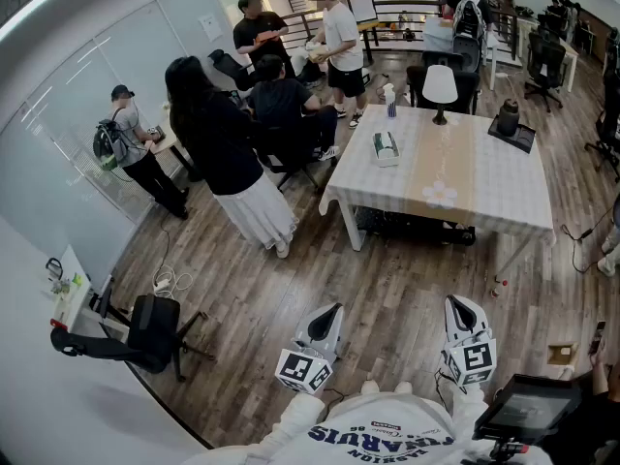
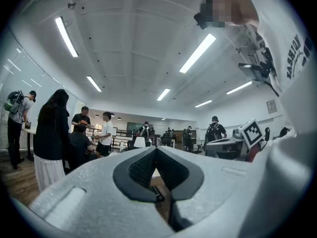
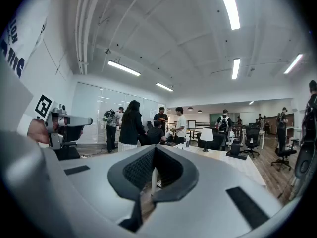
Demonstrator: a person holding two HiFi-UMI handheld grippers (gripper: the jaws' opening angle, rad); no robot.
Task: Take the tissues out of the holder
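Currently: Both Grippers Idle, Holder Out of Reach

Head view: tissue holder (image 1: 386, 149) lies on the table (image 1: 504, 197), well apart from both grippers.
Left gripper view: left gripper (image 2: 156, 151) jaws together, empty.
Right gripper view: right gripper (image 3: 154, 150) likewise.
The tissues should be soft, light and tear-prone. Pinch the top sheet.

**Left tongs** (image 2: 156, 150) and **right tongs** (image 3: 154, 148): white shells that look like plastic, with a fine grainy, matt finish. The inner pads (image 3: 138, 168) are dark, matt and ribbed like rubber.

**Marker cube** (image 1: 304, 370): flat black-and-white print, matt.

**Floor** (image 1: 387, 289): brown wood-look planks with a soft sheen.

**Table** (image 1: 504, 192): covered by a pale checked cloth, matt, with a smooth beige runner (image 1: 441, 163) down the middle.

**Tissues** (image 1: 386, 144): soft white paper in a greenish holder (image 1: 387, 157) whose material cannot be told.

**Lamp** (image 1: 440, 85): white matt shade.

**Partition wall** (image 1: 77, 134): frosted glass, smooth and light-reflecting.

**Office chair** (image 1: 150, 332): black and matt.

**Sleeve** (image 1: 300, 419): white knitted cloth.
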